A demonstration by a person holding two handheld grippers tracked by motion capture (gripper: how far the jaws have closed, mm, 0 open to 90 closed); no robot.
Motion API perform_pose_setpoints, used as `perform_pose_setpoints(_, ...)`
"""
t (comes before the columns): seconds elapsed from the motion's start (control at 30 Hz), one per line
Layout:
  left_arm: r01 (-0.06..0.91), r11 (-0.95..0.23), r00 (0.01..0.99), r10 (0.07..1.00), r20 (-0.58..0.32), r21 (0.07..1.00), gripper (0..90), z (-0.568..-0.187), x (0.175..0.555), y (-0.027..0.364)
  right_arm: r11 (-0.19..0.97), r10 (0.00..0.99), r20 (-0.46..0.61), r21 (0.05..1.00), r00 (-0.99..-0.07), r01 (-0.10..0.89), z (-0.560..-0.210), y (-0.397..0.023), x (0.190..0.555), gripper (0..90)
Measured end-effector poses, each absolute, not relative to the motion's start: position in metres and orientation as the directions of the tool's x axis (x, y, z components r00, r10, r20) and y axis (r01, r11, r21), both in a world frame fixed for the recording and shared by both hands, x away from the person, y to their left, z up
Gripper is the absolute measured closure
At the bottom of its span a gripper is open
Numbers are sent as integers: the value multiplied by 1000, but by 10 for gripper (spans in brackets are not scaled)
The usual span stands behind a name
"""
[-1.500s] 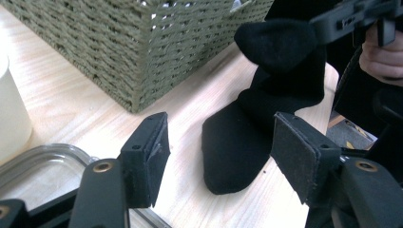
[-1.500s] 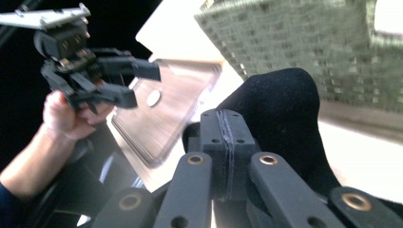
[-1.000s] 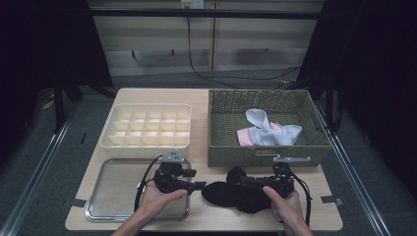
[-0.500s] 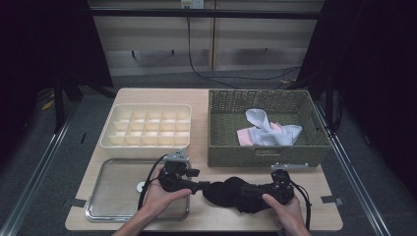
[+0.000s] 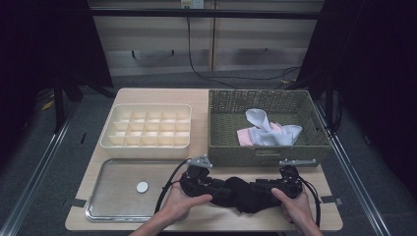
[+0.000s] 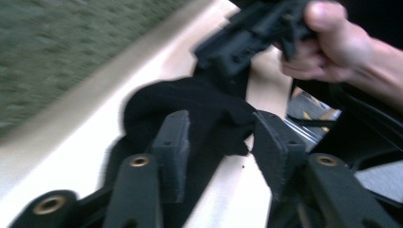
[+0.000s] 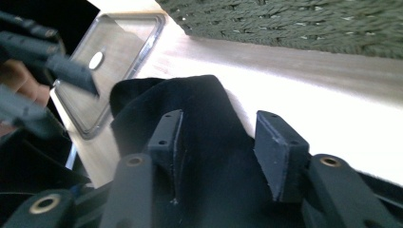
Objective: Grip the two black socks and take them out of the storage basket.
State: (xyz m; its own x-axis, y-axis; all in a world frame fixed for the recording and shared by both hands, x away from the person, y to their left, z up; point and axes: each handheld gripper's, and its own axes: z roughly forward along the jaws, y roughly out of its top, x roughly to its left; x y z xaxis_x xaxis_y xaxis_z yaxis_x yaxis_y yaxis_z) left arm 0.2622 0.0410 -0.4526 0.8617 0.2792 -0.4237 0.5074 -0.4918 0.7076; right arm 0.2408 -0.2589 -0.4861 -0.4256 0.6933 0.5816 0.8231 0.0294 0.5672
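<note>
A black cloth (image 5: 241, 195) lies bunched on the table's front edge between my two grippers. My left gripper (image 5: 217, 187) points right at it. In the left gripper view its jaws (image 6: 221, 129) have just been closing and stand apart, with the cloth (image 6: 190, 102) between the pads and a gap at the right pad (image 6: 275, 142). My right gripper (image 5: 259, 187) points left from the cloth's other end. Its jaws (image 7: 218, 129) have just been opening and straddle the cloth (image 7: 195, 109) without pressing it.
A cream compartment tray (image 5: 147, 146) sits at the back left. A green woven basket (image 5: 265, 153) at the back right holds white and pink cloths (image 5: 269, 132). At the front left lies a metal tray (image 5: 115, 209) holding a small white disc (image 5: 142, 187).
My left gripper has slid right onto the cloth and narrowed its jaws. My right gripper has sunk a little and opened, letting go of the cloth.
</note>
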Motion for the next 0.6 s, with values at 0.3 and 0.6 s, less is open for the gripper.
perform_pose_setpoints(0.3,514,-551,856,274,-440,658,526,-474,252,21,58,700,567,561,-434,826,-494,-253,245,458)
perform_pose_setpoints(0.6,486,-586,871,261,-417,649,647,-482,250,9,69,672,586,561,-454,825,-495,-251,246,703)
